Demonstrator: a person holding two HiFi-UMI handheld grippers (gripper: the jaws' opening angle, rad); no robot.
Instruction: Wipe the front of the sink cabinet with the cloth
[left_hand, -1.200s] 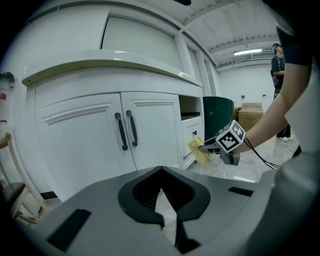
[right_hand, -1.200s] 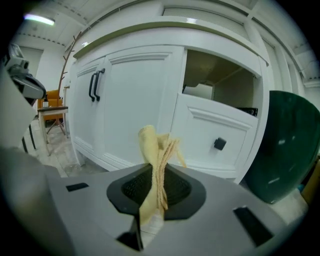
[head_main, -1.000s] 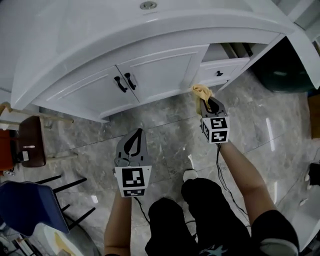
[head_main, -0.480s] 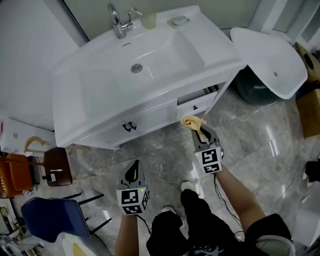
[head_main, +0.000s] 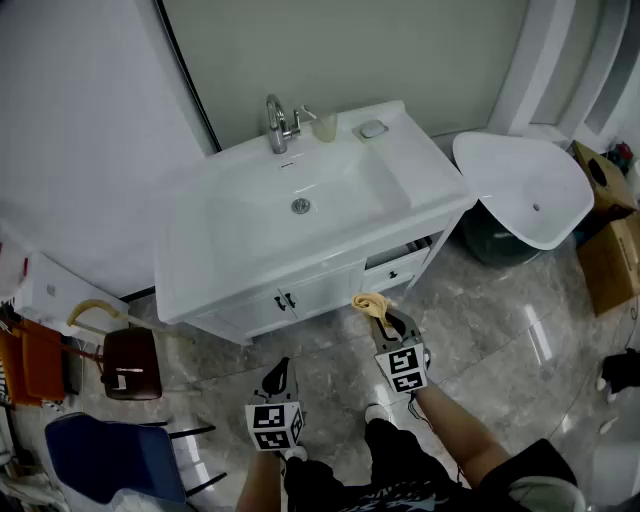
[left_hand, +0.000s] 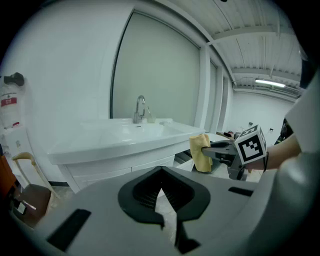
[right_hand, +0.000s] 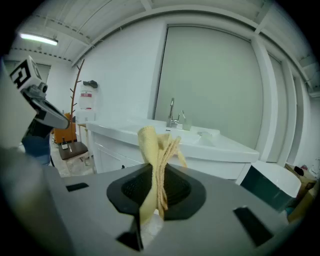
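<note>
The head view alone shows the whole place from above: the white sink cabinet (head_main: 310, 290) against the wall, its basin (head_main: 300, 205) with the faucet (head_main: 276, 124) at the back edge, and a small drawer (head_main: 397, 268) at the right end of the front, which stands a little open. Both grippers are over the marble floor (head_main: 480, 300) in front of the cabinet.

The left gripper (left_hand: 161, 186) is in front of the two cabinet doors and apart from them. Its own view shows its jaws pressed together with nothing between them. This view also shows the other tool from the side, which the head view cannot give so clearly.

The right gripper (right_hand: 159, 192) is clamped on the yellow cloth (right_hand: 157, 152). Its own view shows the cloth folded in several layers between the two jaws; it rises upright above the tips, and one end hangs down below them. In the head view the cloth sits at the tip of this gripper, near the right end of the cabinet front, just below the open drawer. In the right gripper view the cabinet stands behind the cloth, and the cloth does not seem to touch the front.
</note>
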